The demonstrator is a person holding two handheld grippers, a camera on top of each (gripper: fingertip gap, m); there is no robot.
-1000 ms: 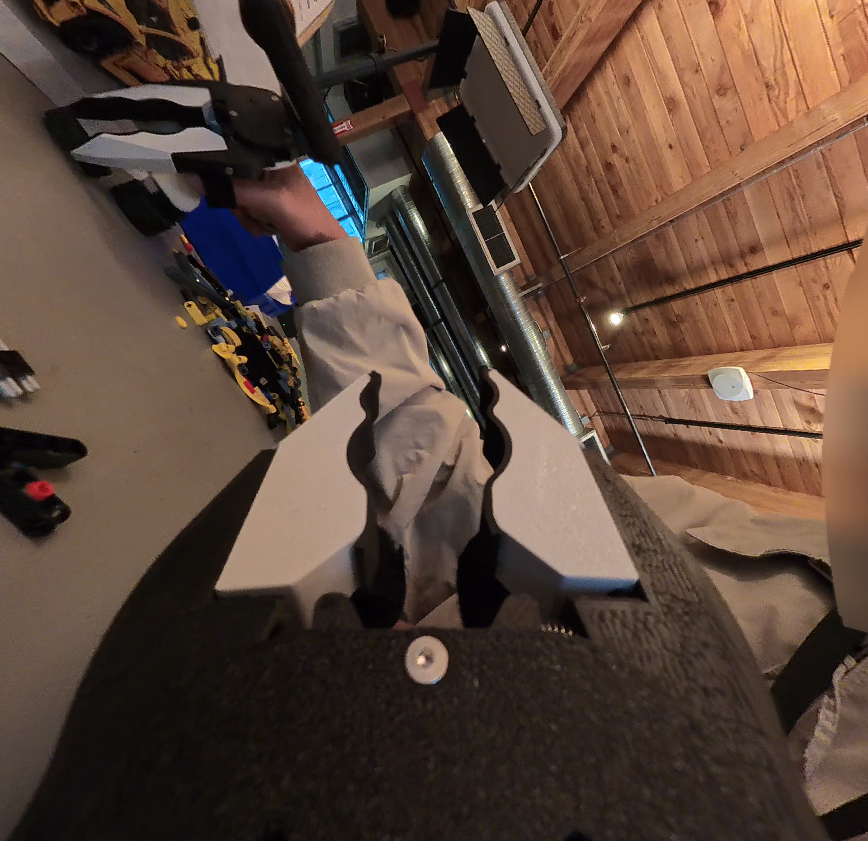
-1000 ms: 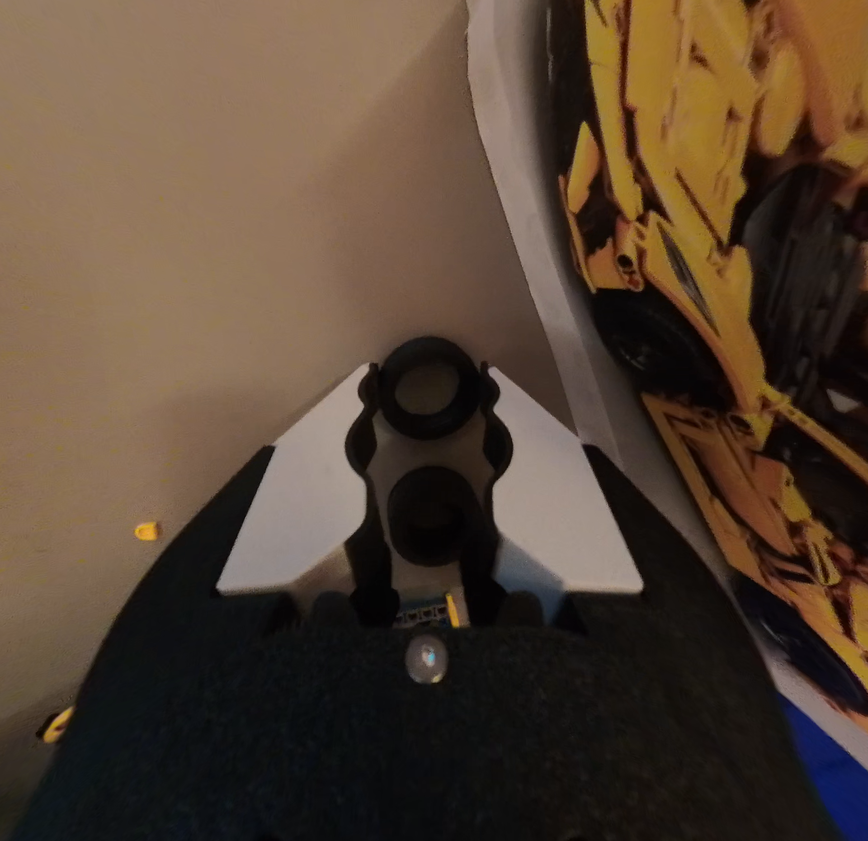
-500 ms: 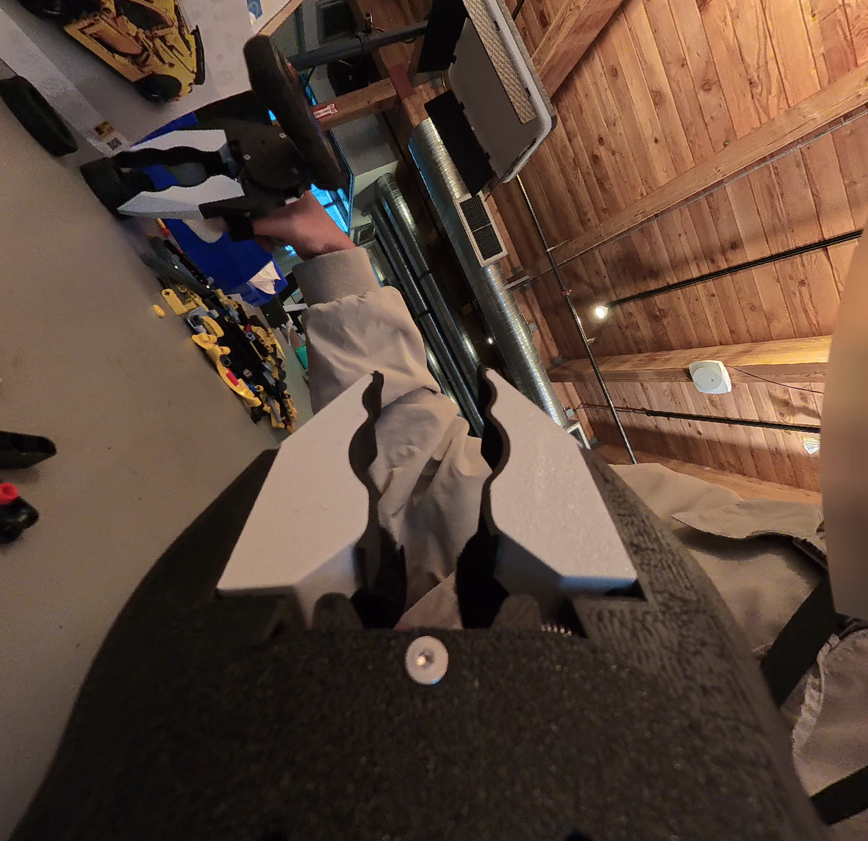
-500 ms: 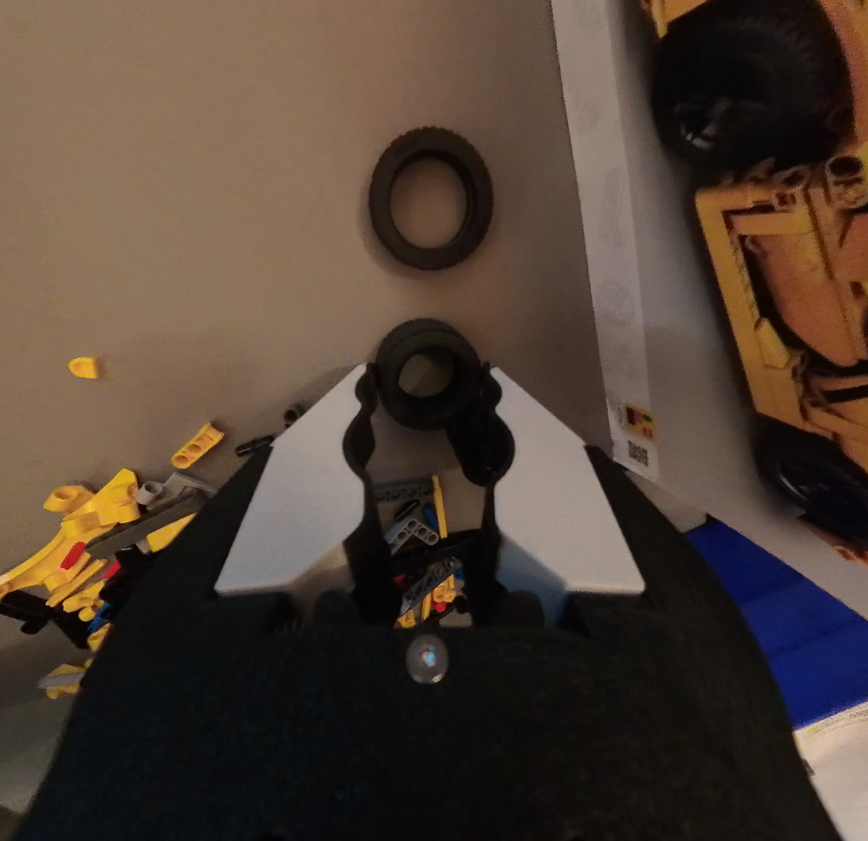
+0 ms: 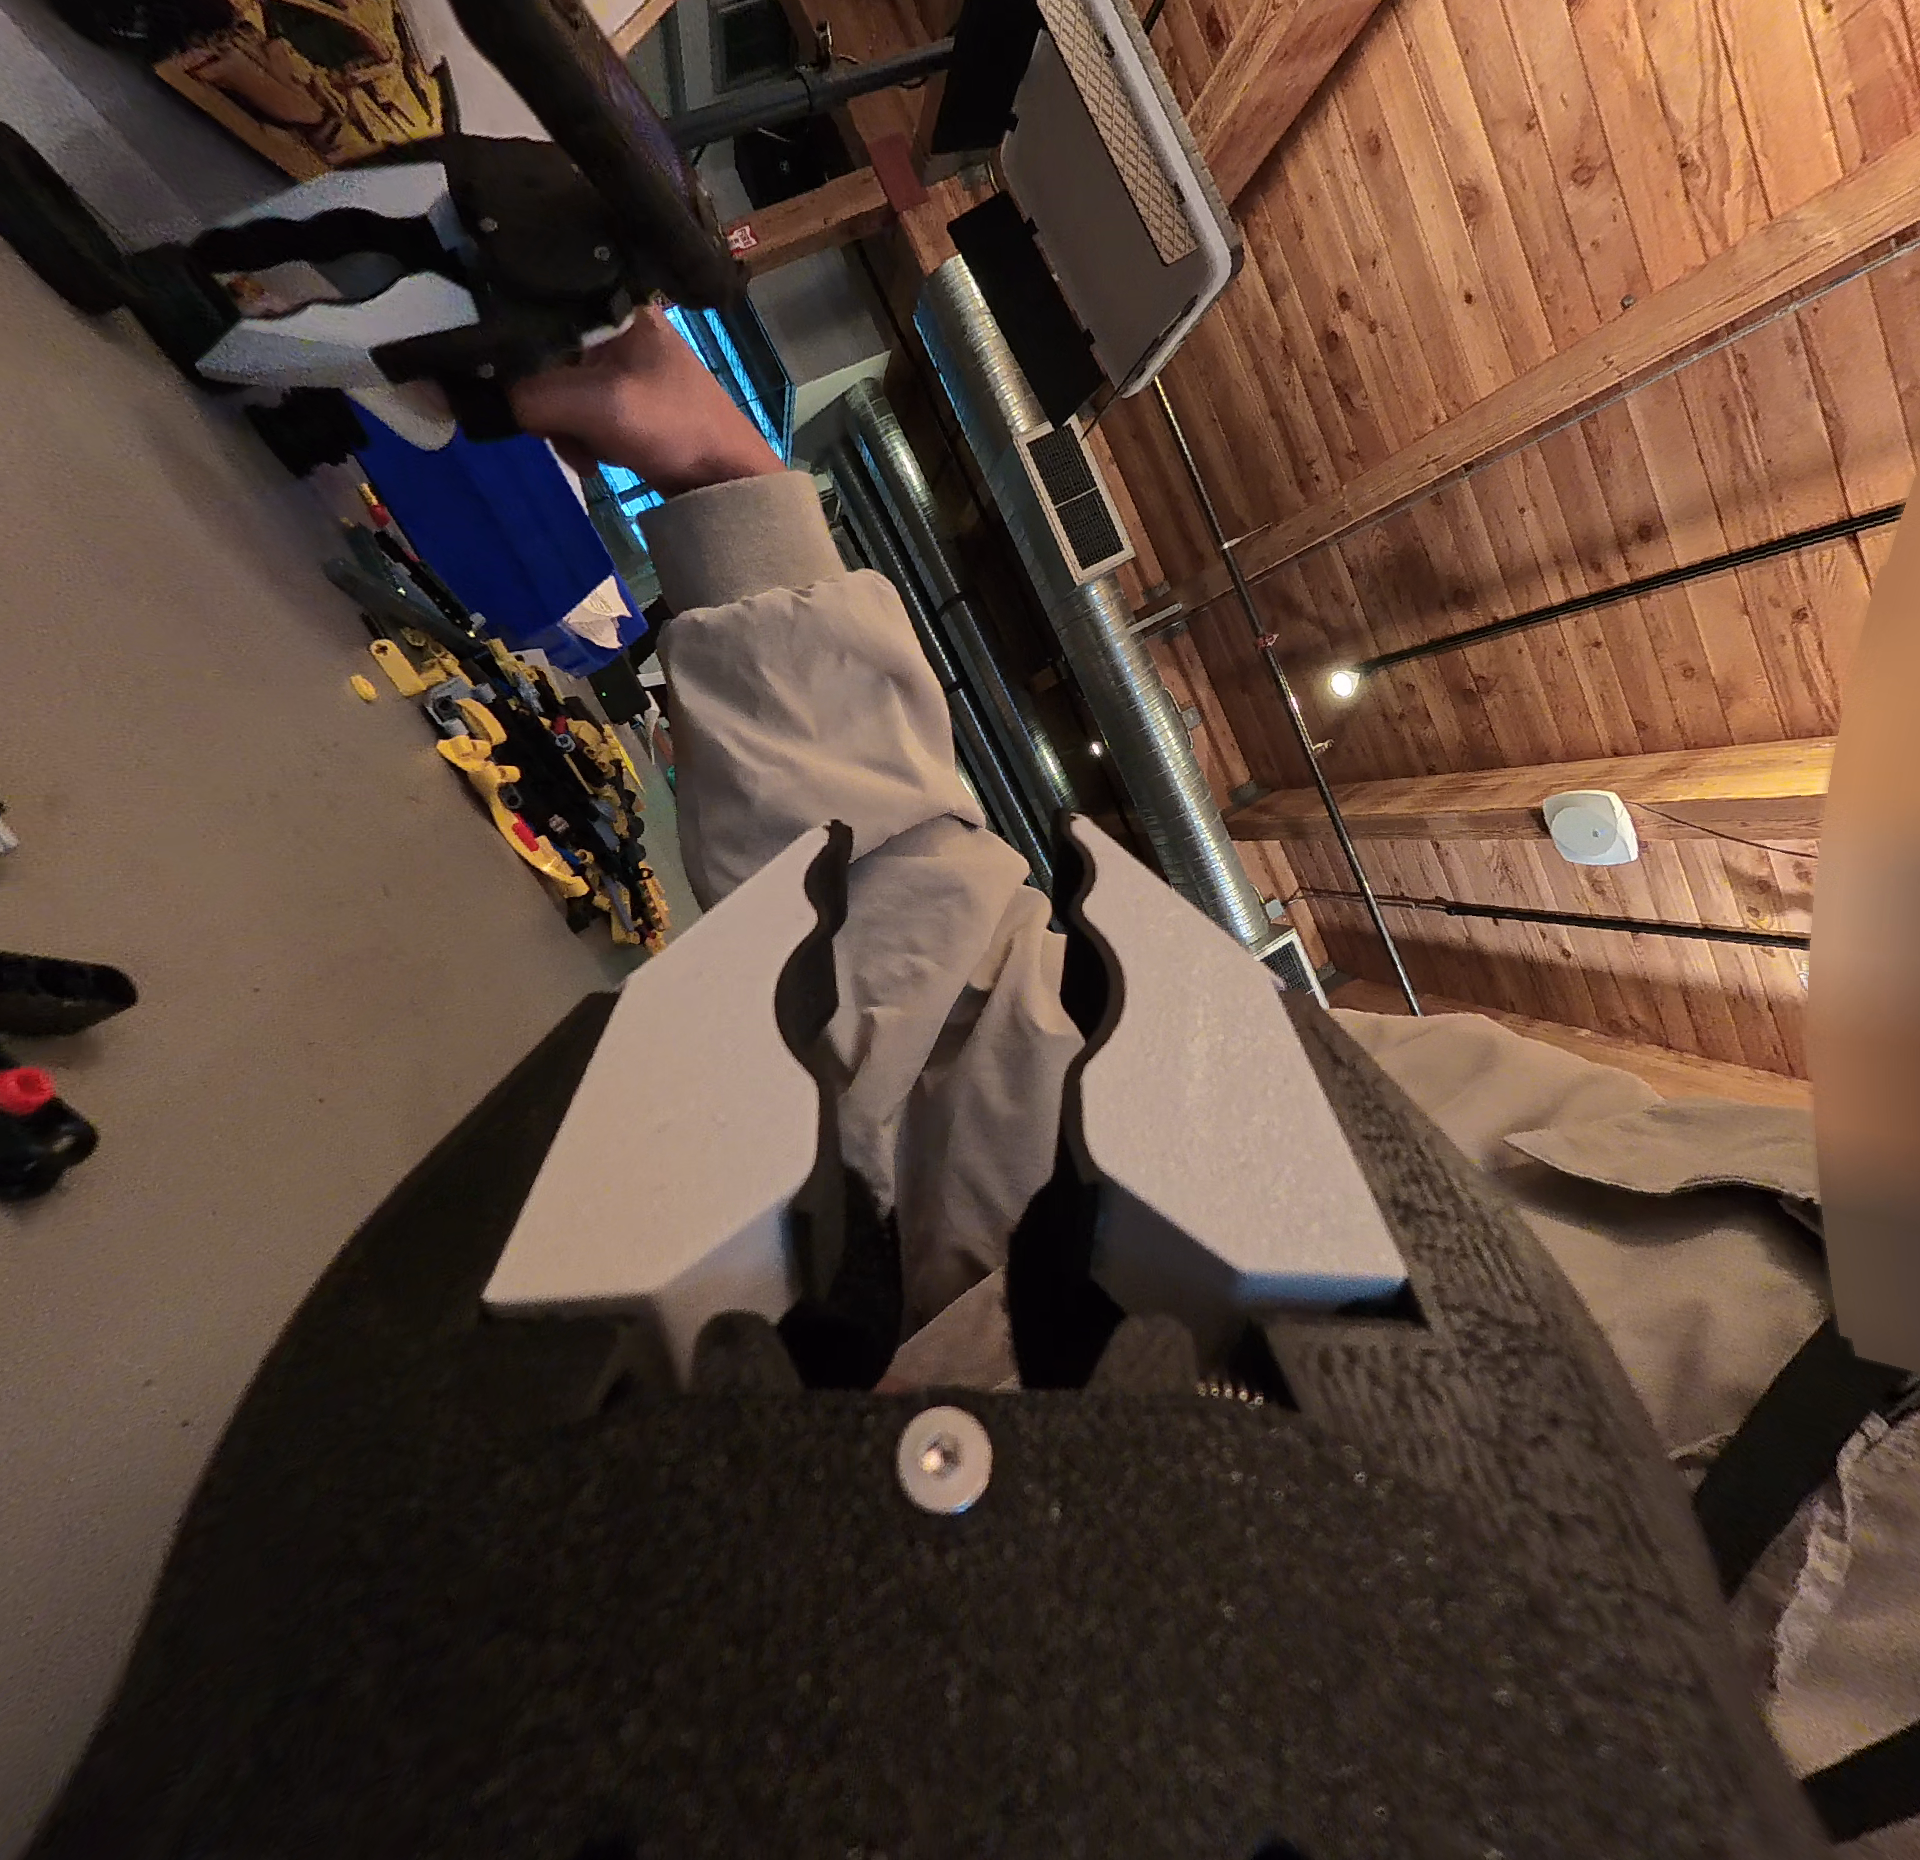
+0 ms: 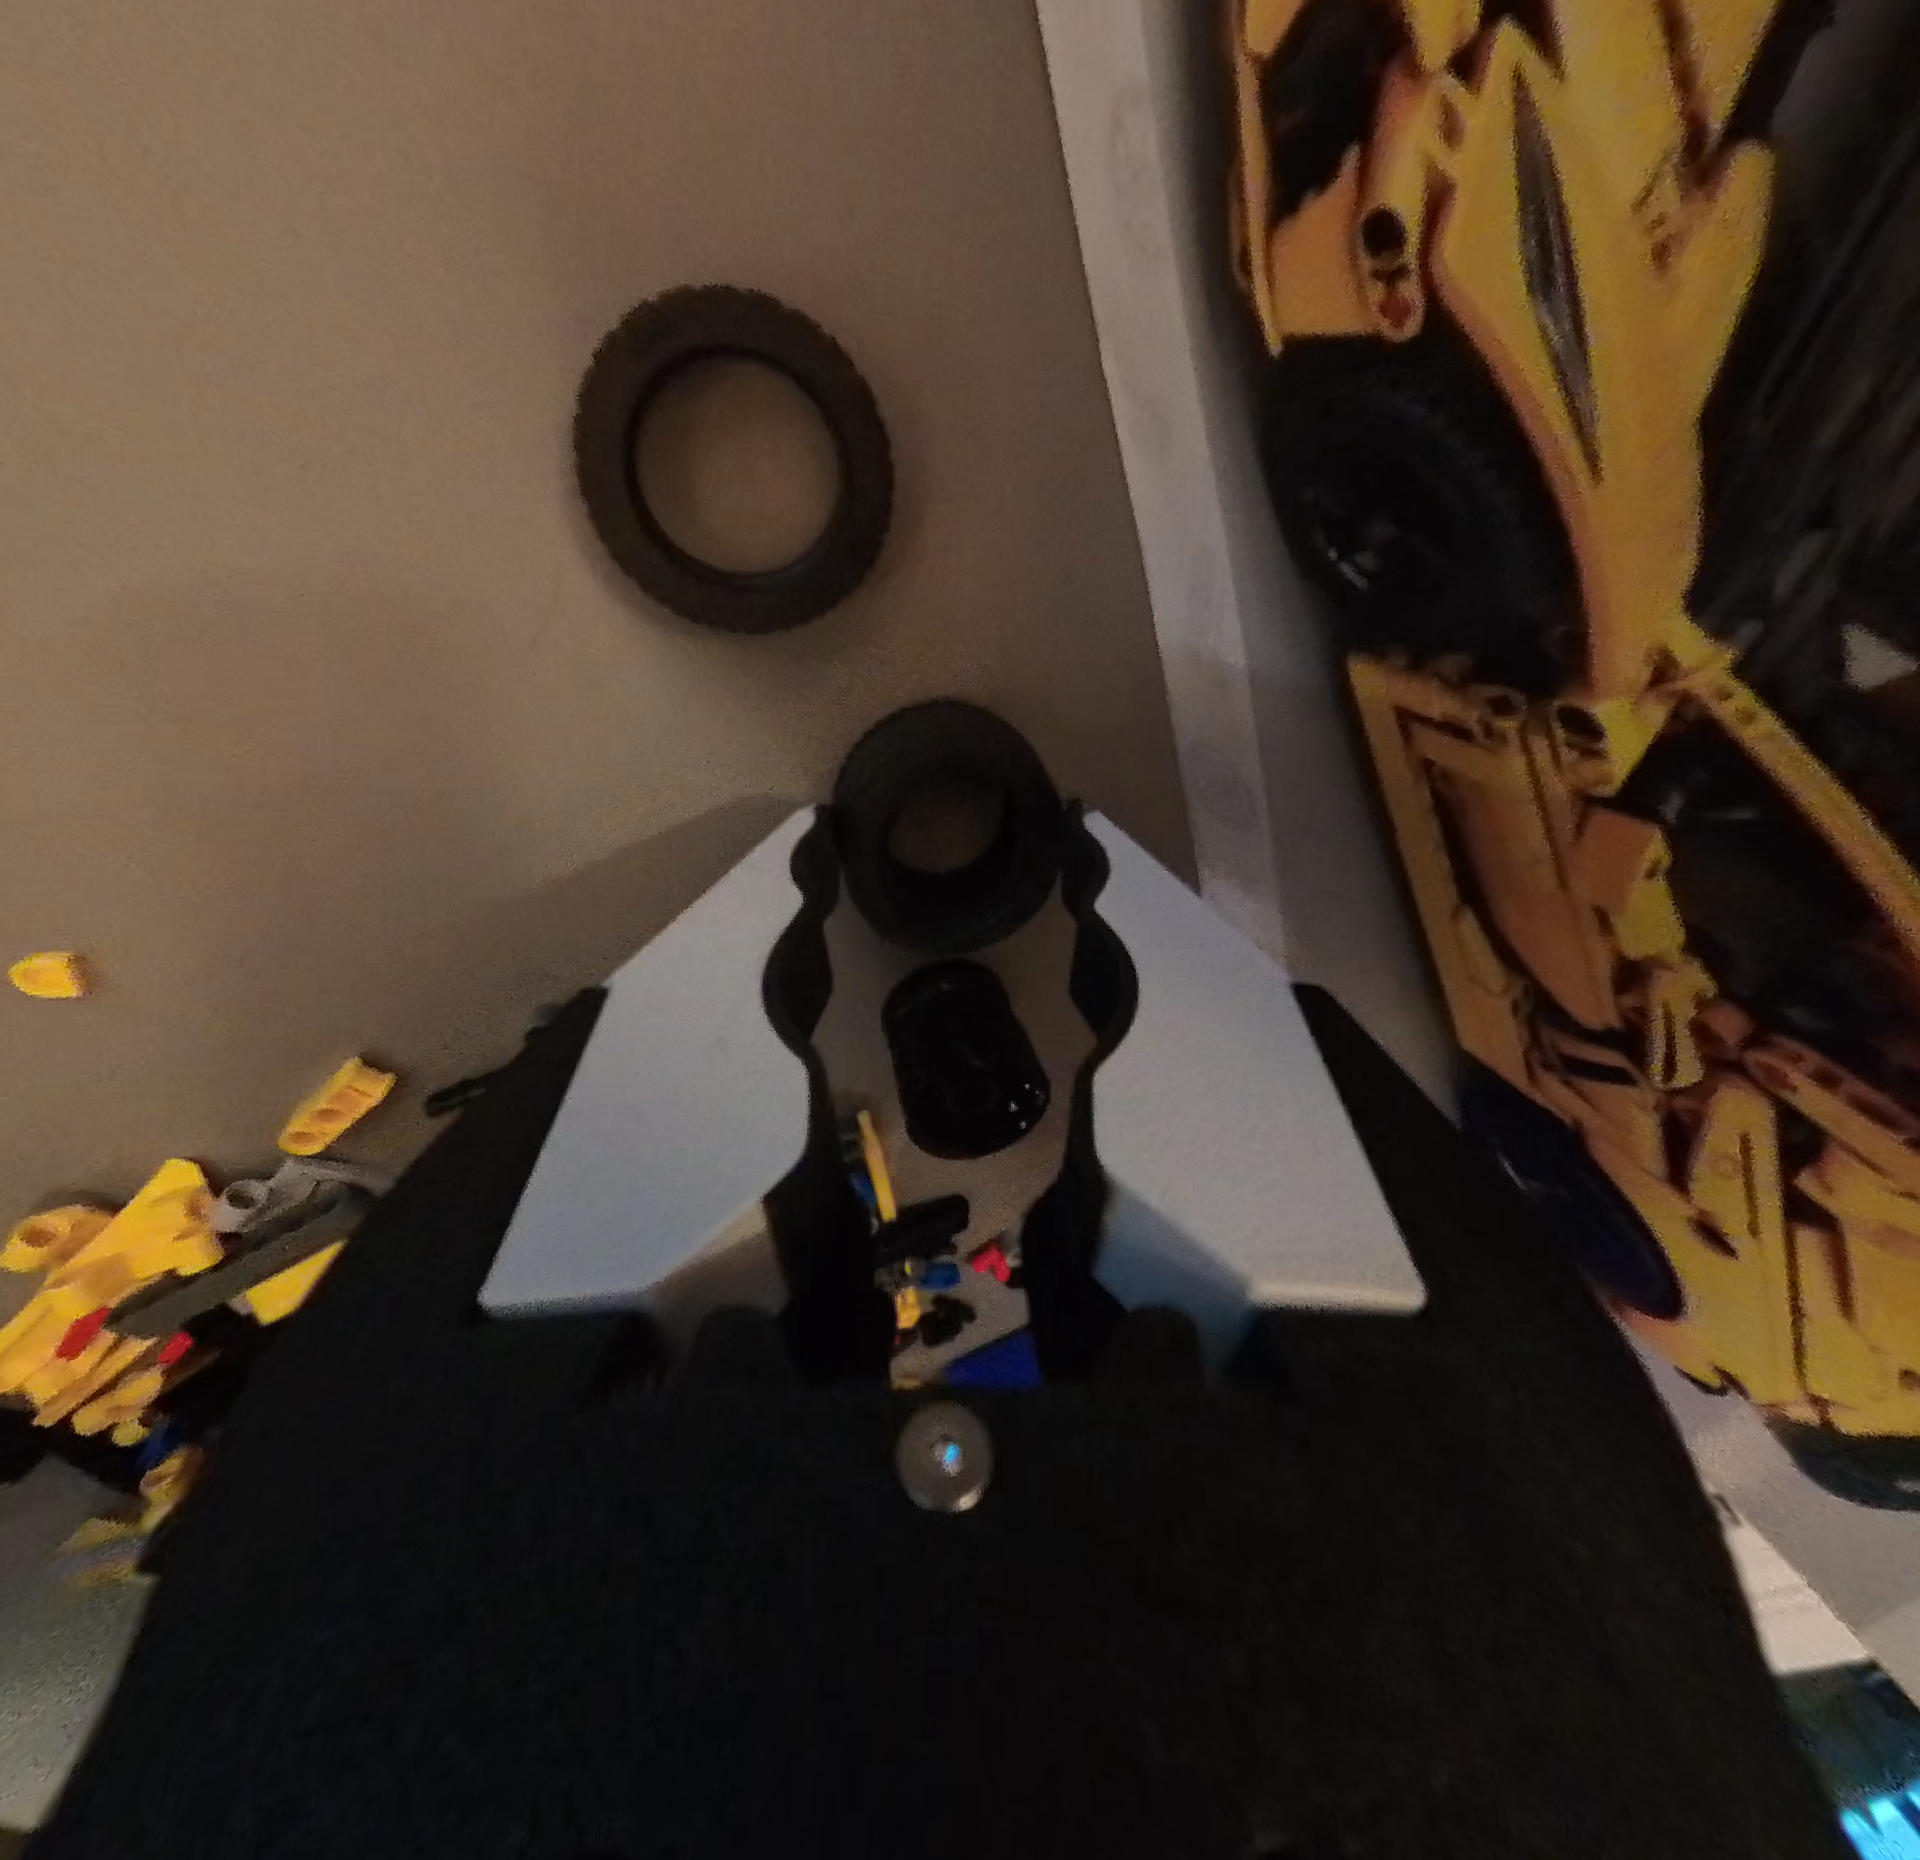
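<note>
My right gripper is shut on a small black tyre, held at the fingertips above the beige table. A larger black tyre lies flat on the table just beyond it. A black wheel hub lies below, seen between the fingers. My left gripper is open and empty. It is tipped on its side, and a person's beige sleeve fills the gap between its fingers. The right gripper and the hand holding it show at the upper left of the left wrist view.
A box printed with a yellow car lies along the right. A pile of yellow and black building pieces sits at the left, also in the left wrist view. A blue tray stands behind it. Black and red pieces lie at the left edge.
My right gripper rose from close to the table with the small tyre in it, bringing the larger tyre and piece pile into view, then drifted toward the box. The left gripper barely moved.
</note>
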